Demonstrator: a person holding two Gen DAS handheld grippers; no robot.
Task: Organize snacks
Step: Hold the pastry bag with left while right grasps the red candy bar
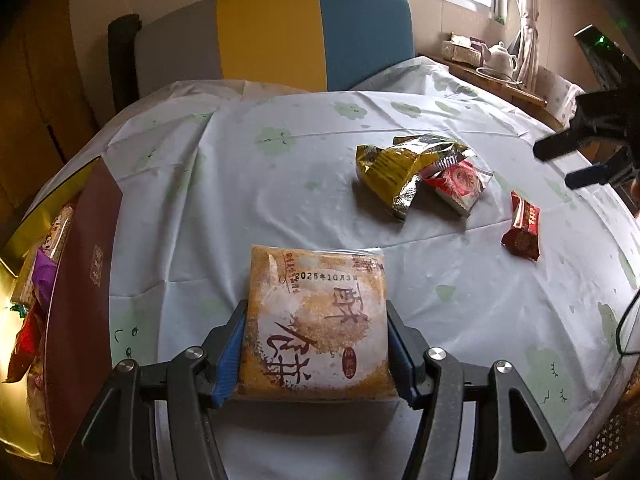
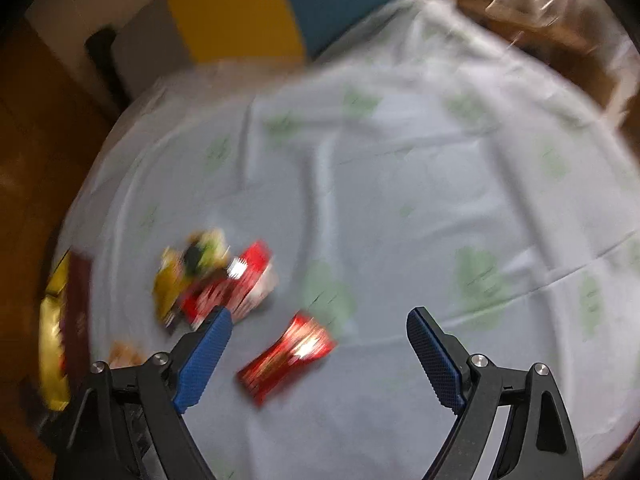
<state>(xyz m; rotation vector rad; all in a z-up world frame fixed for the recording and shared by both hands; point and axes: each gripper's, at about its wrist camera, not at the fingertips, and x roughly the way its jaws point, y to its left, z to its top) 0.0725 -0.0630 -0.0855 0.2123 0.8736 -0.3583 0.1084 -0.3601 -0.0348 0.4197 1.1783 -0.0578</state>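
Observation:
My left gripper (image 1: 316,320) is shut on an orange pastry packet (image 1: 316,320) with red characters, held over the table. A yellow snack bag (image 1: 400,168), a red-and-white packet (image 1: 456,184) and a small red bar (image 1: 522,226) lie on the white tablecloth (image 1: 248,200). My right gripper (image 2: 320,332) is open and empty; it also shows at the right edge of the left wrist view (image 1: 576,160). In the blurred right wrist view the red bar (image 2: 286,356) lies between and just ahead of its fingers, with the yellow bag (image 2: 180,276) and red-and-white packet (image 2: 236,284) to the left.
A maroon gift box (image 1: 80,300) with a gold lining holds several snacks at the table's left edge; it also shows in the right wrist view (image 2: 76,316). A grey, yellow and blue chair (image 1: 280,32) stands behind the table. A teapot (image 1: 500,56) sits on a side shelf.

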